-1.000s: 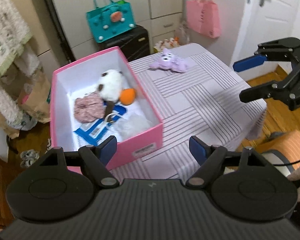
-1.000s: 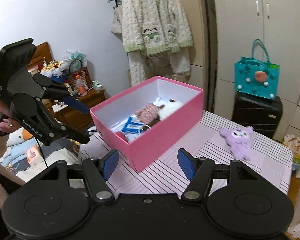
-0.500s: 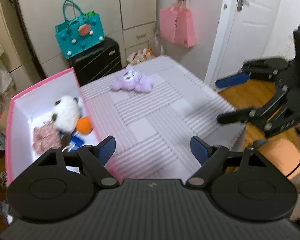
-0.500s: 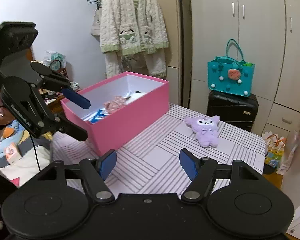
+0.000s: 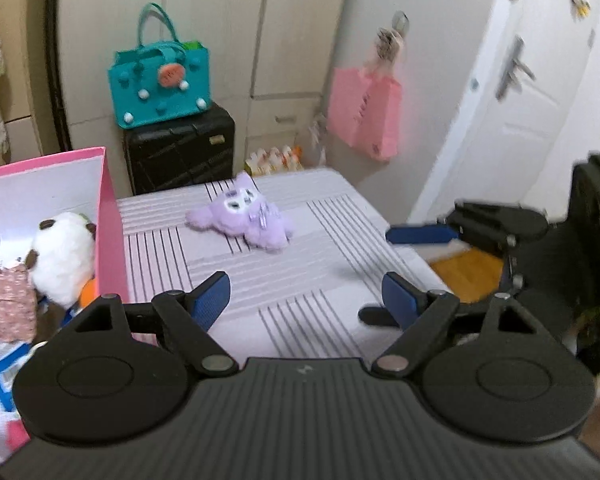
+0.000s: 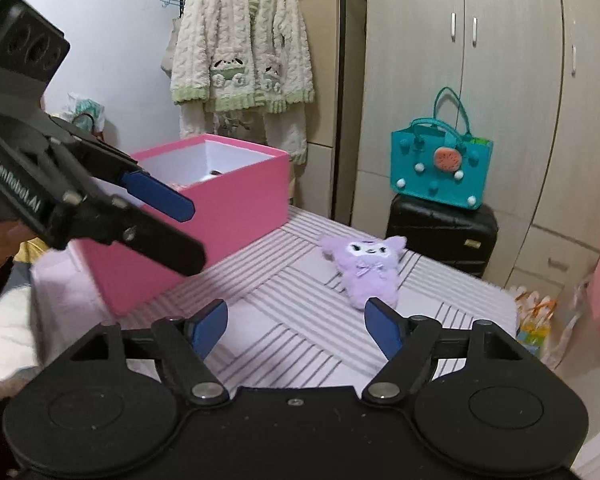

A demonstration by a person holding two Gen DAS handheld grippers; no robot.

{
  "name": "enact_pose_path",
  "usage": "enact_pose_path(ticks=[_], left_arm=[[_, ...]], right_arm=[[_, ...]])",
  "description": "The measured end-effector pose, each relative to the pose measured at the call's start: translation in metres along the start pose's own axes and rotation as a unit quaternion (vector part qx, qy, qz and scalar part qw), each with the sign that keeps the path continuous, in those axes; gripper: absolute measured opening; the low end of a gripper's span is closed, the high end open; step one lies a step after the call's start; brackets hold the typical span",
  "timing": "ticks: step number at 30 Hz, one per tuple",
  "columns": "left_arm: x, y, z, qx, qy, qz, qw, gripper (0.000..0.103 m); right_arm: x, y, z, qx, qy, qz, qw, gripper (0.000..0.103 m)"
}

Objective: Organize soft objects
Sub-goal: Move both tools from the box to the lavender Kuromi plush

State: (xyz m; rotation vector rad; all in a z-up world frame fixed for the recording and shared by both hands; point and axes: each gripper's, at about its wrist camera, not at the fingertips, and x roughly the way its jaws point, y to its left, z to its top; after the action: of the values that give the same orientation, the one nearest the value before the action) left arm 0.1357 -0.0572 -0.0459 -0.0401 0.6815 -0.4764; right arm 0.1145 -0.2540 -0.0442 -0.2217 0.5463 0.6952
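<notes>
Striped tabletop — purple plush just ahead of right gripper, jaws opening, empty.

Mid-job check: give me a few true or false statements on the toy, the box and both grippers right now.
1. The purple plush toy lies on the striped table, outside the pink box. True.
2. The right gripper holds the toy. False: its fingers are apart and empty.
3. A white plush is inside the box. True.
4. The left gripper is clamped on the box wall. False: it is open, holding nothing.
</notes>
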Motion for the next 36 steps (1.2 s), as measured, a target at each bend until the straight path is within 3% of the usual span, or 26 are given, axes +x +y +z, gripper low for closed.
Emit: enact_pose_path(ticks=[4, 9, 12, 16, 21, 30, 36], left_arm=[[0.032, -0.001, -0.004, 0.007, -0.003, 0.03, 0.9995, 0.083], [0.056, -0.004, -0.004, 0.012, -0.048, 0.087, 0.995, 0.083], [0.066, -0.006, 0.0, -0.014, -0.062, 0.107, 0.9922, 0.083], [0.082, -0.004, 0.005, -0.061, -0.053, 0.077, 0.9937, 0.083], [0.112, 0.006, 0.013, -0.096, -0.023, 0.079, 0.9919, 0.081], [0.166, 0.04, 0.029, -0.175, 0.004, 0.097, 0.9798, 0.074], [0.178, 0.058, 0.024, -0.233, 0.006, 0.077, 0.9695, 0.066]], right_arm=[[0.017, -0.01, -0.003, -0.008, -0.003, -0.008, 1.0, 0.08], [0.039, -0.026, -0.008, -0.008, -0.01, -0.008, 1.0, 0.081], [0.055, -0.037, -0.011, -0.009, -0.016, -0.012, 1.0, 0.081], [0.081, -0.05, -0.015, -0.003, -0.013, -0.014, 1.0, 0.082], [0.111, -0.068, -0.013, 0.002, 0.013, -0.009, 1.0, 0.081], [0.141, -0.098, -0.004, 0.033, 0.028, 0.013, 0.999, 0.081], [0.166, -0.103, 0.004, 0.039, 0.042, 0.033, 0.998, 0.08]])
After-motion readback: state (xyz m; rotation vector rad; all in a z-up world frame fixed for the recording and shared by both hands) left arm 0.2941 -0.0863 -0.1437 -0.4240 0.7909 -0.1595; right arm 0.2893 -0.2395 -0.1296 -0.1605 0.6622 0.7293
